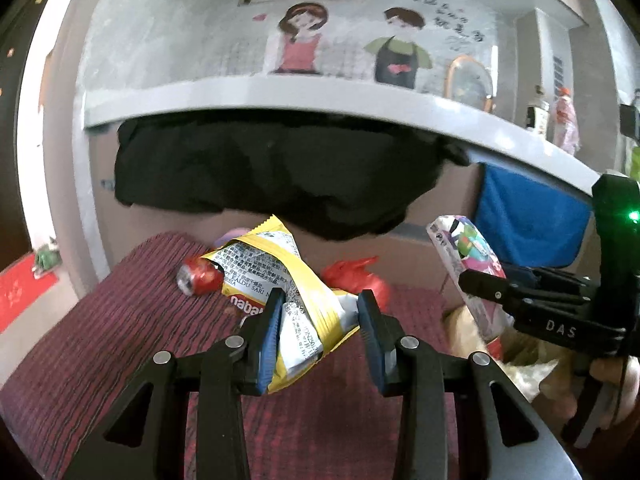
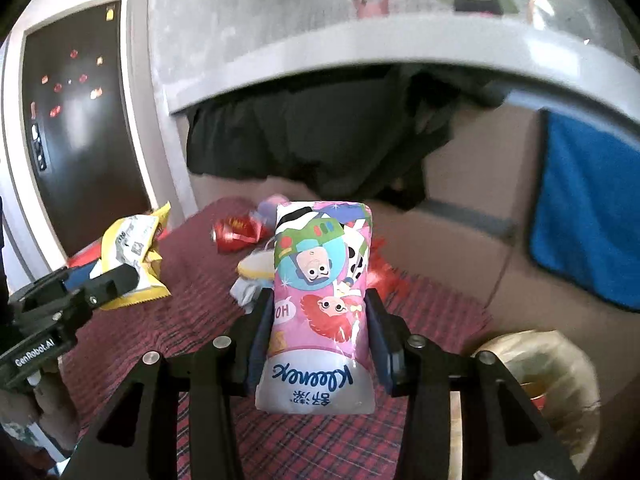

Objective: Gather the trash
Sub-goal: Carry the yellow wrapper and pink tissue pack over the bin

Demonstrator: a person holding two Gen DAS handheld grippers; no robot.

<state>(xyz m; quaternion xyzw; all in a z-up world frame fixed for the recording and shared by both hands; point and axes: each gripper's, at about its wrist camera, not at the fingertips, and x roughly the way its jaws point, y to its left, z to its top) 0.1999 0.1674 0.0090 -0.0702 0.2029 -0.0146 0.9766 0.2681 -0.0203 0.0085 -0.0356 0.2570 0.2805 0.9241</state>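
Observation:
My left gripper [image 1: 320,304] is shut on a crumpled yellow and white snack wrapper [image 1: 280,276] and holds it above a dark red plaid cloth [image 1: 120,340]. My right gripper [image 2: 320,304] is shut on a pink cartoon Kleenex tissue pack [image 2: 320,300], held upright above the same cloth [image 2: 160,320]. In the left wrist view the tissue pack [image 1: 468,264] and right gripper [image 1: 480,284] show at the right. In the right wrist view the wrapper [image 2: 128,256] and left gripper [image 2: 116,280] show at the left. A crushed red can [image 1: 200,276] and red plastic scraps [image 1: 356,276] lie on the cloth.
A translucent plastic bag [image 2: 540,380] sits open at the right edge of the cloth. Behind the cloth are a brown sofa [image 2: 460,220], a black garment [image 1: 280,176] and a blue towel [image 1: 528,220]. A dark door [image 2: 80,128] stands at the left. More litter [image 2: 248,276] lies mid-cloth.

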